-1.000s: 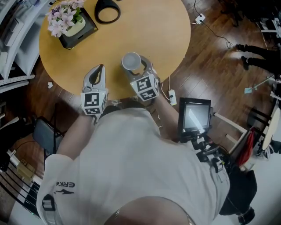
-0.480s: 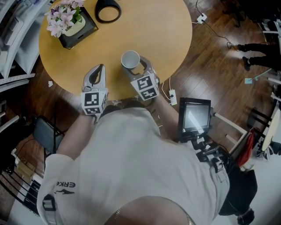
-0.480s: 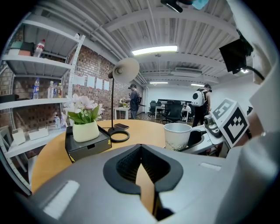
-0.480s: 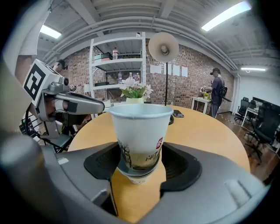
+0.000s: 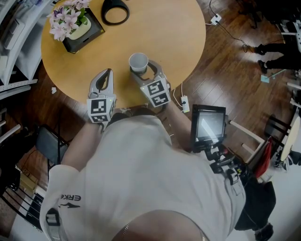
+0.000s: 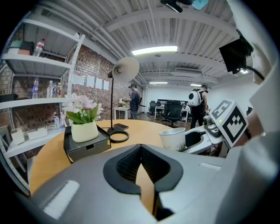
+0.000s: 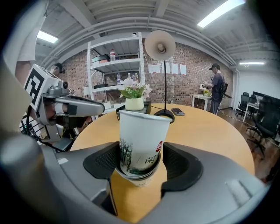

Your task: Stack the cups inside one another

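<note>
A white paper cup nested in a second one (image 5: 138,62) stands on the round wooden table (image 5: 174,37) near its front edge. My right gripper (image 5: 145,71) reaches around this stack (image 7: 142,140), one jaw on each side. Its jaws have just been opening, and the pads stand close to the cup walls without squeezing them. The upper cup leans a little to one side in the lower one. My left gripper (image 5: 107,72) rests to the left of the stack with its jaws shut and nothing between them (image 6: 142,151). From there the stack (image 6: 173,138) shows at the right.
At the table's far left stands a black box with a pot of flowers (image 5: 75,26). A black lamp base (image 5: 115,12) and a phone (image 7: 178,112) lie beyond it. A small monitor on a stand (image 5: 208,124) and a power strip (image 5: 185,102) are off the table at the right.
The cup stack sits slightly farther from the right gripper's body than before, and that gripper has rolled a little. The left gripper has not moved.
</note>
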`<state>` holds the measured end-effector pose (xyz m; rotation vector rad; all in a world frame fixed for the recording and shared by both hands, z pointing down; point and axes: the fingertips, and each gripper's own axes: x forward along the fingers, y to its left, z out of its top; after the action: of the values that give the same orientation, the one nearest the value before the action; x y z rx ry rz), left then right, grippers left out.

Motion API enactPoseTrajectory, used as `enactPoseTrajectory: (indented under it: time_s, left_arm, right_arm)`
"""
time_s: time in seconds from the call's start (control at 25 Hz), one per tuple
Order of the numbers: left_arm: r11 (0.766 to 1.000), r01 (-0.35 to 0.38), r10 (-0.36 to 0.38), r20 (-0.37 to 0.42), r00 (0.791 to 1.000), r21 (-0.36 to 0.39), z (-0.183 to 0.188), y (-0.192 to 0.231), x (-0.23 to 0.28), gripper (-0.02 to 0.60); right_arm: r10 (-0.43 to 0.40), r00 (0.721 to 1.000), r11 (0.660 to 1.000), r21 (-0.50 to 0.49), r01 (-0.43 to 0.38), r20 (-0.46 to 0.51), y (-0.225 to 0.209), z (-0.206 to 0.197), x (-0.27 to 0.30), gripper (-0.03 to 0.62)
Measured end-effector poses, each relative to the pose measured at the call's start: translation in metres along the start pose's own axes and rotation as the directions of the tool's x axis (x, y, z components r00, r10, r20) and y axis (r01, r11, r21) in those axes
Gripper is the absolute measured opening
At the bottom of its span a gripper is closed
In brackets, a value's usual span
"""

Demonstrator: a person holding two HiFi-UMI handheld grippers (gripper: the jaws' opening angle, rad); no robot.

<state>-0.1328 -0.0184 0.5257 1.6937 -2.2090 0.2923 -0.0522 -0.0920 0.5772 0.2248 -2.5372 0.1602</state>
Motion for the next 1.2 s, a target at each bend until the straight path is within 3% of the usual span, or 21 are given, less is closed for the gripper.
enactPoseTrajectory:
  time_s: [1.2]
  left_arm:
    - [0.999, 0.032, -0.032, 0.023, 0.999, 0.005, 0.0061, 0.0015, 0.0055, 0.002]
  right_arm:
    - [0.013, 1.000, 1.000, -0.020, -0.013, -0.007, 0.0052, 0.0074, -0.0005, 0.426]
